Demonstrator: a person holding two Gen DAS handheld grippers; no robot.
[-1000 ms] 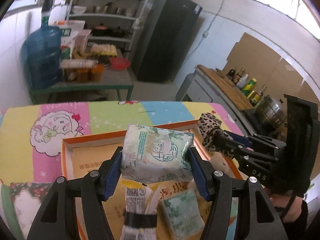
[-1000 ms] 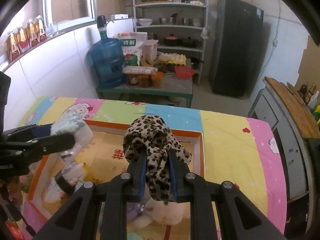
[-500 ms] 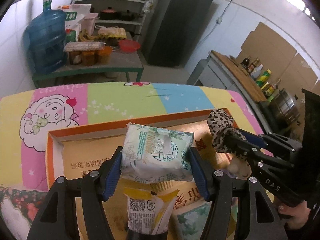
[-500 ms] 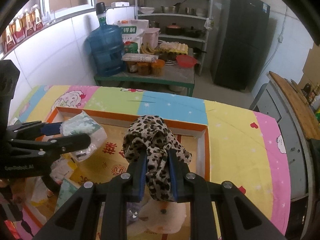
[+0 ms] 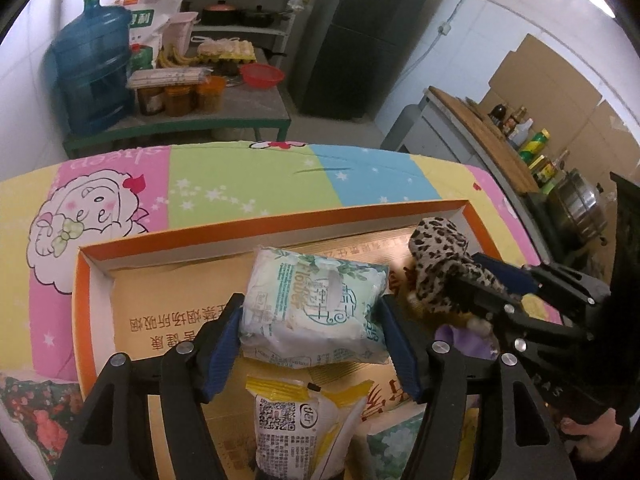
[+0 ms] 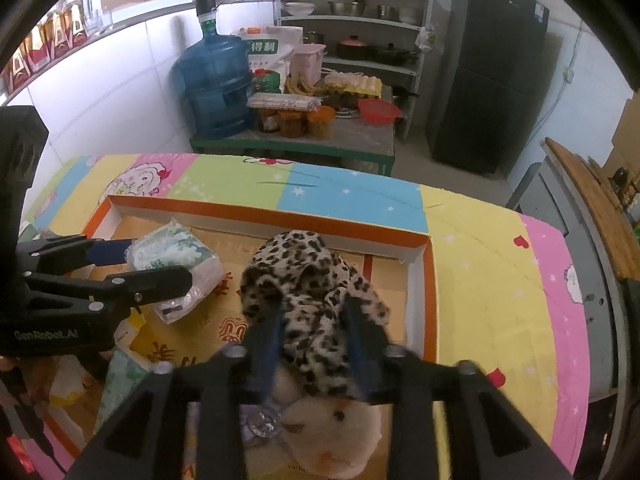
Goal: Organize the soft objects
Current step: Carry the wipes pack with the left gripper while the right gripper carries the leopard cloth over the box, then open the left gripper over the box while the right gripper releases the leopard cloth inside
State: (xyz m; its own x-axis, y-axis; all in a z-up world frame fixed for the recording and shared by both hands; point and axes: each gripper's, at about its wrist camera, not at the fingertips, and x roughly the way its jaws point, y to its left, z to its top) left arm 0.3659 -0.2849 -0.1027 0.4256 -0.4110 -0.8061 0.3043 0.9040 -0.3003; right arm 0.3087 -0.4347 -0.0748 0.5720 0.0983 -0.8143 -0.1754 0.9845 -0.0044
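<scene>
The leopard-print cloth [image 6: 310, 292] hangs between the blue pads of the right gripper [image 6: 314, 344], above the right part of the orange-rimmed cardboard box [image 6: 264, 210]. The jaws of this gripper have just been opening, and the cloth is now loose between them; I cannot tell if the pads touch it. Under the cloth, inside the box, lies a cream plush toy [image 6: 320, 436].

To the left of the cloth, also above the box, the left gripper [image 5: 312, 338] has a white and green tissue pack [image 5: 314, 306] between its pads. Its jaws have also just been opening, but the pads seem to press both ends of the pack. Under this pack, on the floor of the box, lies a yellow and white packet [image 5: 296, 424], and just beside that, a second green tissue pack [image 5: 392, 446].

The box stands on a colourful cartoon cloth [image 5: 240, 188].
</scene>
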